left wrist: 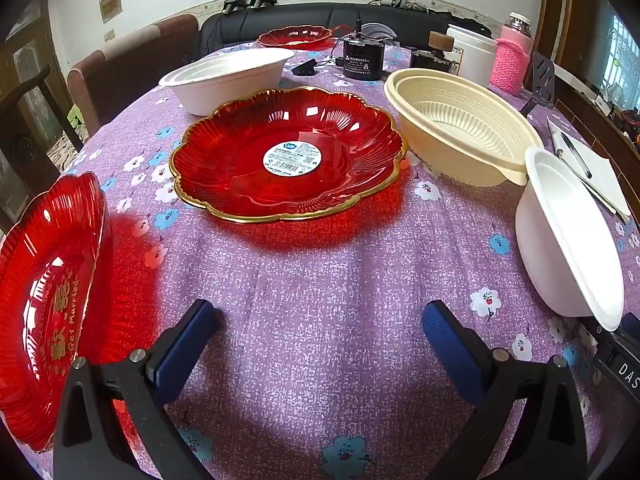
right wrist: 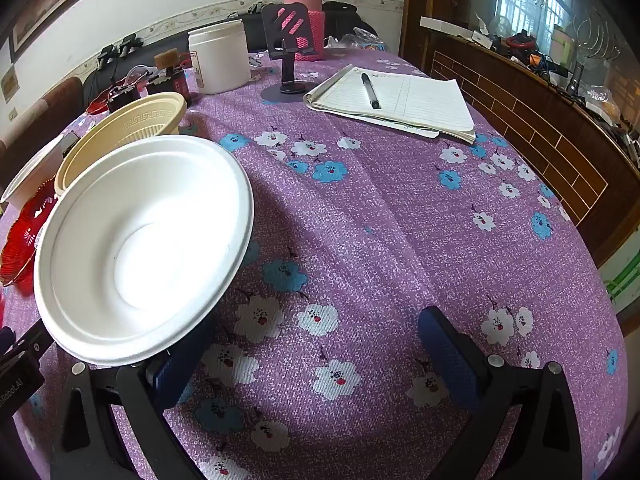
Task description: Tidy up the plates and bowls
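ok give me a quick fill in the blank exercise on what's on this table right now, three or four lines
1. The red plate in the middle of the table has a ____ rim.
2. On the open notebook lies a ____.
3. The cream bowl stands between the red plate and a ____ bowl.
4. The left gripper and the right gripper are both ____, holding nothing.

Missing words: gold; pen; white; open
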